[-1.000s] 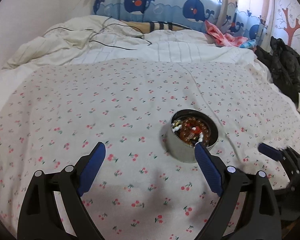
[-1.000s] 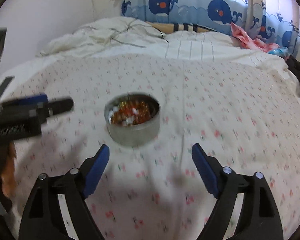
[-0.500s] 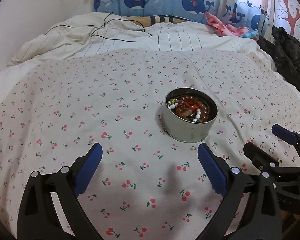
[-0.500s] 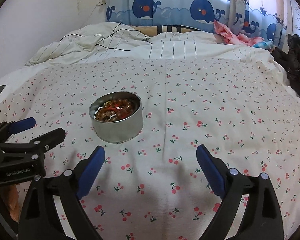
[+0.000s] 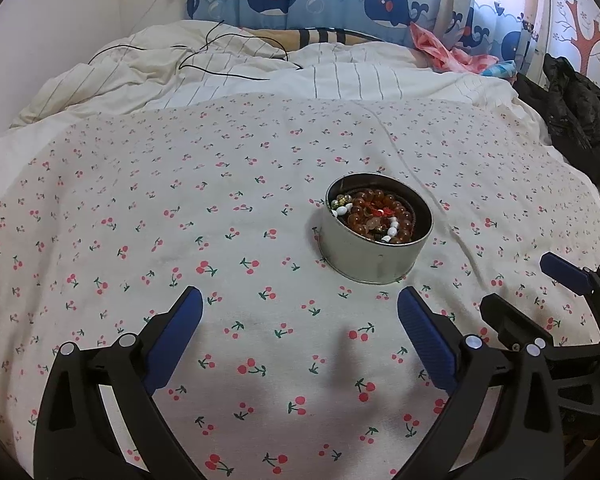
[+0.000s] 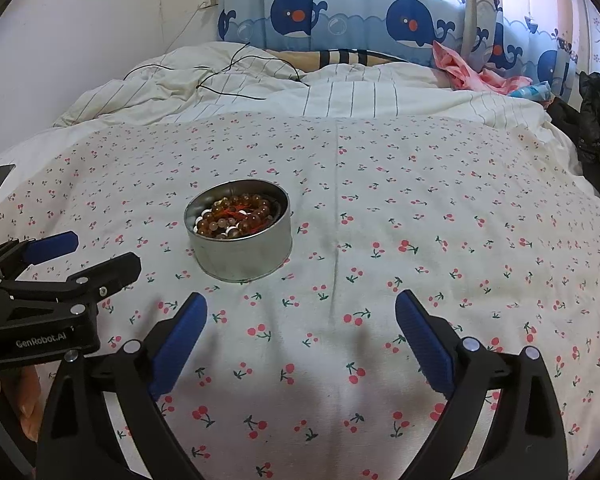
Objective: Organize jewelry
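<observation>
A round metal tin (image 5: 374,258) stands on the cherry-print bedspread (image 5: 180,208), filled with brown bead bracelets (image 5: 380,216) and a few white and red beads. My left gripper (image 5: 299,300) is open and empty, just short of the tin, which lies ahead and to the right of its jaws. The right gripper (image 5: 518,284) shows at the right edge of this view. In the right wrist view the tin (image 6: 240,252) sits ahead and to the left of my open, empty right gripper (image 6: 300,300). The left gripper (image 6: 102,248) reaches in from the left, left of the tin.
A rumpled striped duvet (image 5: 260,76) with a black cable (image 5: 220,68) lies at the far end, below a whale-print curtain (image 6: 340,12). Pink cloth (image 5: 440,48) and a black jacket (image 5: 576,112) sit at the right. A hand (image 6: 16,396) holds the left gripper's handle.
Both jaws have spread a little wider. The left gripper drew back from the tin, which was beside its right finger. The right view has gone from blurred to steady.
</observation>
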The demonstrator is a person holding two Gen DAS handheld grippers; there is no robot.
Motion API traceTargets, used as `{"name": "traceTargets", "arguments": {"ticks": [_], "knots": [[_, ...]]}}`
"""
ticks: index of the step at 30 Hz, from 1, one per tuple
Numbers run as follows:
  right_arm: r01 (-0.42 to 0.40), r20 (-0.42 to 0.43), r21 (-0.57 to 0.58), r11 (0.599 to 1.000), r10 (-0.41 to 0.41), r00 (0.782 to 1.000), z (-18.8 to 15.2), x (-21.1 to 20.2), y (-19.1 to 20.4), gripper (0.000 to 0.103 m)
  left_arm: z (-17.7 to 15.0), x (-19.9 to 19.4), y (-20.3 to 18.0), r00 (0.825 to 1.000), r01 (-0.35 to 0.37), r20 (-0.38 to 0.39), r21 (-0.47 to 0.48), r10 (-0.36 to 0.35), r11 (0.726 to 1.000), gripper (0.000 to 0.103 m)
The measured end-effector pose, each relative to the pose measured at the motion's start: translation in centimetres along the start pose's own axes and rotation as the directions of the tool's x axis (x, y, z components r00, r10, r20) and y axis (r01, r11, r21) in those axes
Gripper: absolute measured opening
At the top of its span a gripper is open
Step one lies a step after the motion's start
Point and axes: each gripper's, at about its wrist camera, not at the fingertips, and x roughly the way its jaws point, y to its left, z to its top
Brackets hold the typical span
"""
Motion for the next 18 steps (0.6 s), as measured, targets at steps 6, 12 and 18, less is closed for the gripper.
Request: {"name": "traceTargets", "arguments": {"ticks": [6, 12, 18], "knots": [[0.000, -0.001, 0.000, 1.000, 0.000, 1.000, -0.07, 0.01, 0.13, 0.092, 0.06, 0.07, 0.06, 1.000, -0.002, -0.002, -0.003, 0.002, 1.000, 0.095], [0.000, -0.001, -0.001, 1.000, 0.000, 1.000, -0.09, 0.01, 0.14, 0.092, 0.08, 0.10, 0.12, 1.000, -0.001, -0.003, -0.004, 0.001, 1.000, 0.095], [0.001, -0.003, -0.005, 1.000, -0.001, 1.000, -0.13, 0.13, 0.27, 0.092, -0.09, 0.39, 0.19, 1.000, -0.004, -0.022, -0.007, 0.004, 1.000, 0.095]]}}
